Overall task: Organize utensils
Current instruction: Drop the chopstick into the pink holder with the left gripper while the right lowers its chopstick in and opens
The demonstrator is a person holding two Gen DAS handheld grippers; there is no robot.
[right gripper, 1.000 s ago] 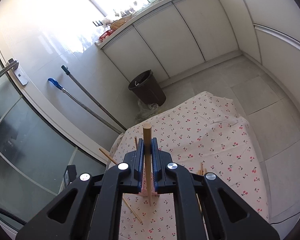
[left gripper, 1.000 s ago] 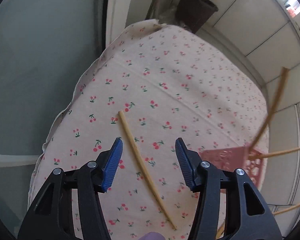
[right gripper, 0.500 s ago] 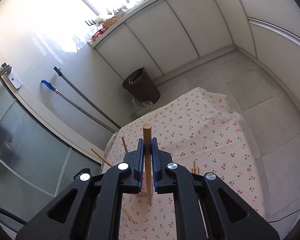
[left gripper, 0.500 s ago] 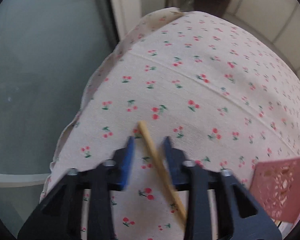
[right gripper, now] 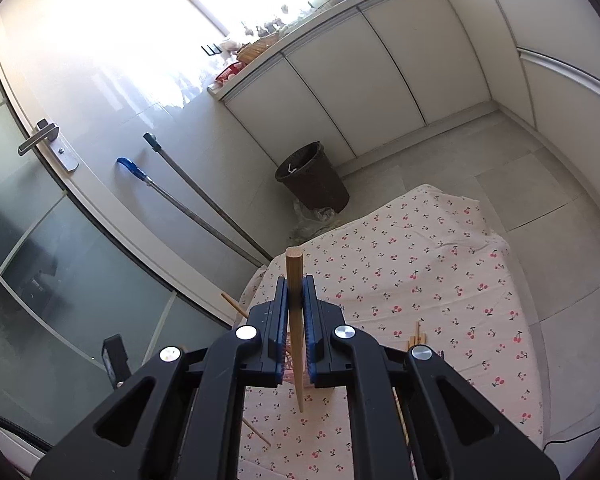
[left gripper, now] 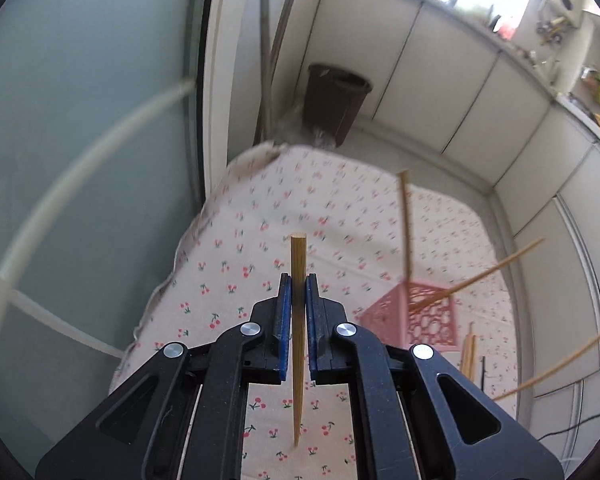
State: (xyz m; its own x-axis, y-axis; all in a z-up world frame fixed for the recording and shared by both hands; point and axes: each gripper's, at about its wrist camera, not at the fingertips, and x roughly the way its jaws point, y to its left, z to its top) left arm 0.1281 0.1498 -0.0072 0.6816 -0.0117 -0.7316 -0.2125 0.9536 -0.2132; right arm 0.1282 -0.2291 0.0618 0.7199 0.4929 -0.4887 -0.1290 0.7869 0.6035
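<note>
- Chopstick (left gripper: pixel 298 320) clamped in the left claw (left gripper: pixel 298 294), lifted clear of the cherry-print bench (left gripper: pixel 260 216), probably bound for the pink holder (left gripper: pixel 410 316).
- Right claw (right gripper: pixel 295 300) grips another chopstick (right gripper: pixel 296 320).
- Each stands near upright, blunt end up, tip down.

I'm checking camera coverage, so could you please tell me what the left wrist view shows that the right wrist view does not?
Only the left view shows the pink holder whole, with chopsticks leaning out of it. Only the right view shows the door handle and the blue-tipped pole. Both show a hand-held gripper shut on a chopstick, the cherry cloth and the bin.
</note>
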